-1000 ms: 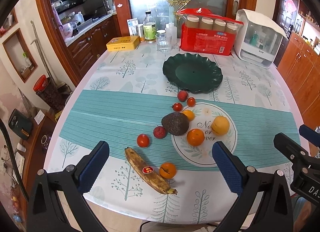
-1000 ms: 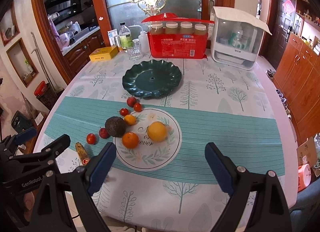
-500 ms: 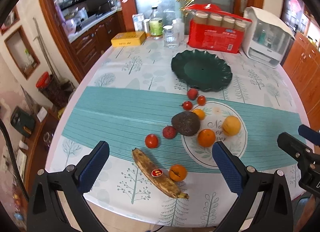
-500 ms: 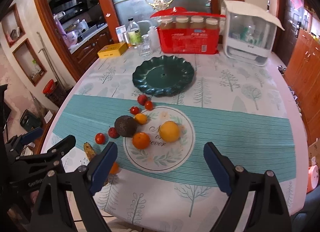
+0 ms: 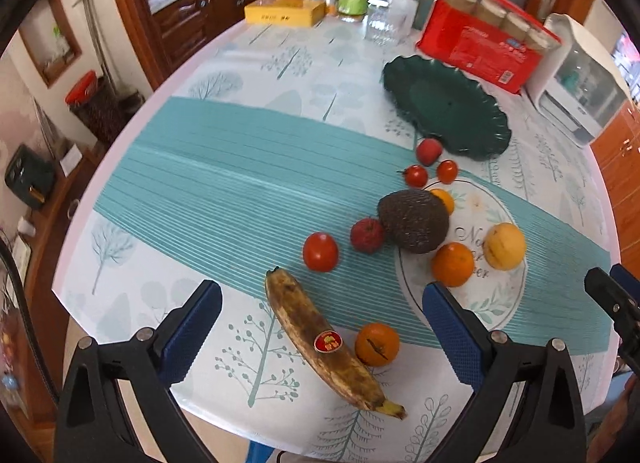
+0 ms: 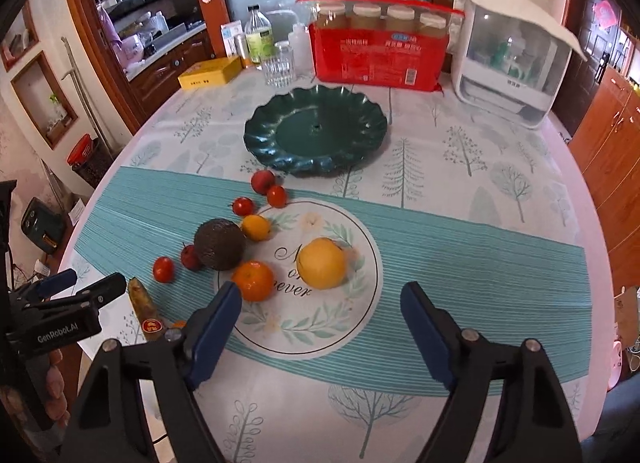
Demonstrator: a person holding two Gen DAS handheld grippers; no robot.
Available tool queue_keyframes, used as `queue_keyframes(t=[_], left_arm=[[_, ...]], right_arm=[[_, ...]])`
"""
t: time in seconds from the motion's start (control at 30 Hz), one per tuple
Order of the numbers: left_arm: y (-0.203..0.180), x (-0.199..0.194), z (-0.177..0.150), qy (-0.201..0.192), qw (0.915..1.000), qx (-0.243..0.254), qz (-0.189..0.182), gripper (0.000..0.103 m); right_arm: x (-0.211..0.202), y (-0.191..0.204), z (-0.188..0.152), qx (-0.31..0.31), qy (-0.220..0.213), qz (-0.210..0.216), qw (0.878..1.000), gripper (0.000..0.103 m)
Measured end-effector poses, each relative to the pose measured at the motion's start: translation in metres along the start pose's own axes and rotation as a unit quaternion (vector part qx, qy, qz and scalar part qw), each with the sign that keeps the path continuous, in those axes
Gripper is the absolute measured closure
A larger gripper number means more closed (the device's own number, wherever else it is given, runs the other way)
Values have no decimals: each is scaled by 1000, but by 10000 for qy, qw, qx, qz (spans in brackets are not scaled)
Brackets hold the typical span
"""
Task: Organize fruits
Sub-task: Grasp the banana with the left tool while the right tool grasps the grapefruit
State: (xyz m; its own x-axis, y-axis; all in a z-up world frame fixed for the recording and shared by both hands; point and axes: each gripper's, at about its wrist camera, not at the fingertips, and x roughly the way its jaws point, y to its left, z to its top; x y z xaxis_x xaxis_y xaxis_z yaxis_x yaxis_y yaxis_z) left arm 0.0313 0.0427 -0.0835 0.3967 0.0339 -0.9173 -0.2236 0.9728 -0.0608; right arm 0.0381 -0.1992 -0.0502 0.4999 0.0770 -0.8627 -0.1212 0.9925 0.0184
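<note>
Lying diagonally, the banana (image 5: pixel 320 339) points its stem toward the table edge between the open left hand-held gripper (image 5: pixel 322 327).

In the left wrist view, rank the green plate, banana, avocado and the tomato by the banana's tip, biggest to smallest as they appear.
1. banana and green plate: similar extent; the banana is much nearer the camera, so unranked.
2. avocado
3. tomato

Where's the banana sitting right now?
In the left wrist view the banana lies near the table's front edge, between the open left gripper fingers, a small orange touching its right side.
</note>
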Motion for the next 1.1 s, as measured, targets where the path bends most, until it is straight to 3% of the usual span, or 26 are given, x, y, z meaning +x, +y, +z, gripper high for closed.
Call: queue_keyframes(t=[0.27, 0.47, 0.57, 0.73, 0.87, 1.1], left_arm=[[16, 45, -6, 482, 9982, -345, -94, 6], [42, 74, -19, 1007, 9891, -1027, -308, 12], [48, 85, -24, 1222, 9856, -1136, -277, 14], [39, 95, -26, 1446, 9845, -939, -323, 23], [22, 103, -28, 1688, 9820, -750, -388, 36], [-1, 109, -30, 1703, 9844, -392, -228, 41]], right_arm=[[38, -7, 4, 24, 228, -95, 9997, 23], [65, -4, 6, -46, 372, -63, 9993, 23], [76, -3, 6, -36, 445, -41, 9990, 23], [94, -4, 6, -8, 583, -8, 9983, 23], [103, -2, 7, -14, 630, 44, 9980, 23], [118, -3, 9, 8, 685, -9, 9976, 23]])
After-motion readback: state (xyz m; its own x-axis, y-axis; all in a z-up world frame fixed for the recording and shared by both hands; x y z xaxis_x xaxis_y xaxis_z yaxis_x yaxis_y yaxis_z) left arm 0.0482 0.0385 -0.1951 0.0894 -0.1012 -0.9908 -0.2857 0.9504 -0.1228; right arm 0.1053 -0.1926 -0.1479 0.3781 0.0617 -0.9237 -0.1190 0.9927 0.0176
